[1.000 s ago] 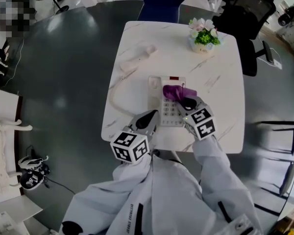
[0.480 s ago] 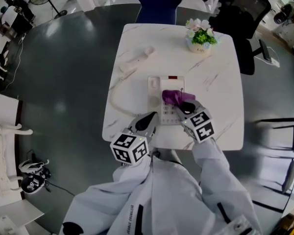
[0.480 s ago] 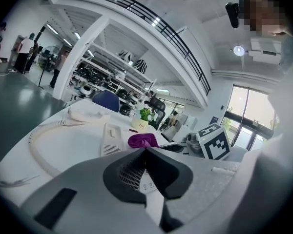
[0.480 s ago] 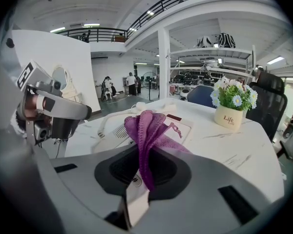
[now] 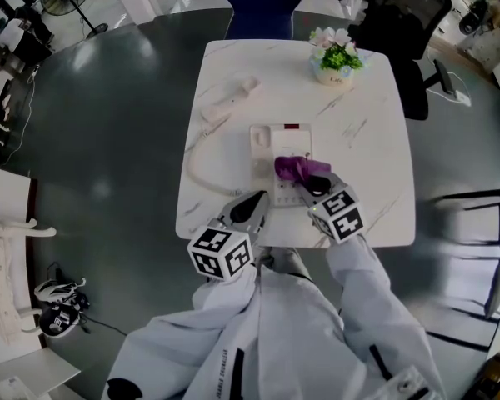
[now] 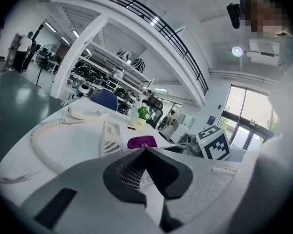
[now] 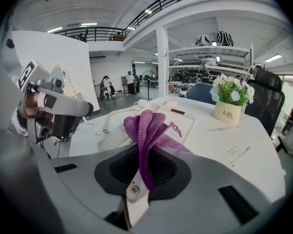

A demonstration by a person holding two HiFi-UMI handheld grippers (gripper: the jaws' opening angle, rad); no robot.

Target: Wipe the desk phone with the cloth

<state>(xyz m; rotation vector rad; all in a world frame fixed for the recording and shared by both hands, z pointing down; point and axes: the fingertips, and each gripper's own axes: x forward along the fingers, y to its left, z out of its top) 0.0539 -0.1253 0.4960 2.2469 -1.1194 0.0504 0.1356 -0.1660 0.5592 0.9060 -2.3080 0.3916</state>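
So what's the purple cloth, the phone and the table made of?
The purple cloth looks like soft knitted fabric: it bunches into folds with a loopy weave. The desk phone looks like matte white plastic, smooth and moulded. The table may be marble or a marble-print top: white with thin grey veins.

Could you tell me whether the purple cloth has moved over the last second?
Yes, the cloth slid along the phone base toward its near end.
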